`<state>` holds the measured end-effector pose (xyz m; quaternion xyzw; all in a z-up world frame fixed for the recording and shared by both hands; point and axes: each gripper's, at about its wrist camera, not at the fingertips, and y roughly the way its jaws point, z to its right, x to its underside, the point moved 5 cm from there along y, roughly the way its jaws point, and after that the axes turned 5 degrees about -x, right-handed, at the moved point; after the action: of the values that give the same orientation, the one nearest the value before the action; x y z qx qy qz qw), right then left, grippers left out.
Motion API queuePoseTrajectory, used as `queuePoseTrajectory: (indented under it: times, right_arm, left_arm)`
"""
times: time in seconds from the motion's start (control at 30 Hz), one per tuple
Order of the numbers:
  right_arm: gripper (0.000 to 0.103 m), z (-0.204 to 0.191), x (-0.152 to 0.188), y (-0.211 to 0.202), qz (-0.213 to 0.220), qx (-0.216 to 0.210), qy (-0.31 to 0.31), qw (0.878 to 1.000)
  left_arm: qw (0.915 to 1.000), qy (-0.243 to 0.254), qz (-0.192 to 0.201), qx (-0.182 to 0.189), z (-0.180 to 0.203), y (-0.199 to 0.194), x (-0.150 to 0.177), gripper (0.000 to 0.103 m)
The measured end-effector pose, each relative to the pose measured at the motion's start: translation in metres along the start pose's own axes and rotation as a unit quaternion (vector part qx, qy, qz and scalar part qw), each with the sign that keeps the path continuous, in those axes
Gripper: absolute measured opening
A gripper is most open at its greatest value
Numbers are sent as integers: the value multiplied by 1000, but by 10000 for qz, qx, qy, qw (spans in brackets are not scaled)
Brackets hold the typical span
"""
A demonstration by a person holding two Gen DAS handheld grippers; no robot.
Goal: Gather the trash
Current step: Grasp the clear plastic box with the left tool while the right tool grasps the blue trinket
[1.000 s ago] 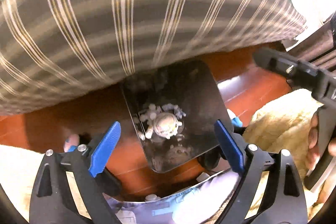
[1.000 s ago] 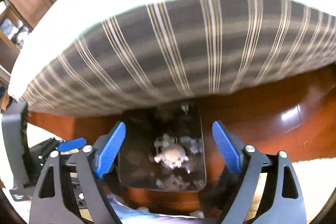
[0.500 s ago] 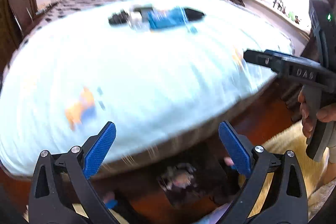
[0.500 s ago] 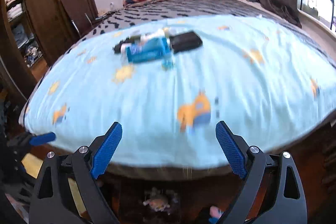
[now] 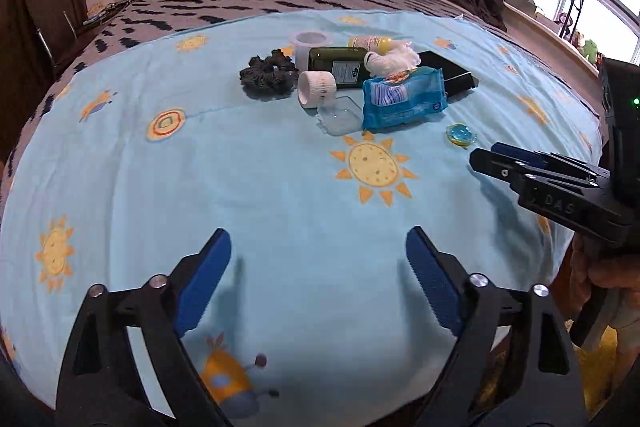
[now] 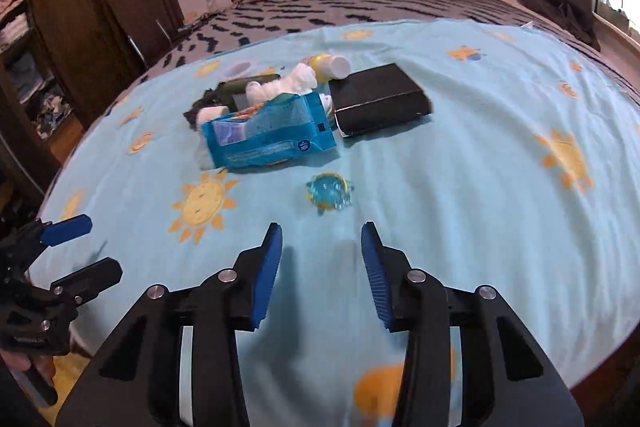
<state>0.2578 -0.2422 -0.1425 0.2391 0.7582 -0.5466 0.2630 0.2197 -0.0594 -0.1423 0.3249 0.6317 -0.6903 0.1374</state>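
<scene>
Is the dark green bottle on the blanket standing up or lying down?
Lying down. The dark green bottle rests on its side on the blue blanket, its label facing up.

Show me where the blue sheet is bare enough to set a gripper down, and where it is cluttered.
Bare: the stretch of blue sheet between the left gripper and the wipes pack, and the sheet right of the black box. Crowded: the pile around the green bottle and scrunchie; a small blue wrapper lies ahead of the right gripper.
</scene>
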Motion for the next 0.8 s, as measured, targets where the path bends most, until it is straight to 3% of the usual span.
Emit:
queuePoseTrajectory:
  times: [0.23,0.43,0.57,0.8]
  right_arm:
    - [38,2,-12,18,42,133,-86,9999]
    - [31,3,-18,24,117,279,-184,9994]
    - [31,6,-20,23,108,174,-81,9998]
    - [31,8,-20,22,70,79,-31,9999]
  left_arm:
    - [9997,-86,-132,160,3,34,-18,66]
    - [9996,-86,-76,261,8,54,-40,62]
    - [9996,-98,-61,238,9,71,-54,55]
    - [9995,-148,-39,269,12,86,-73,53]
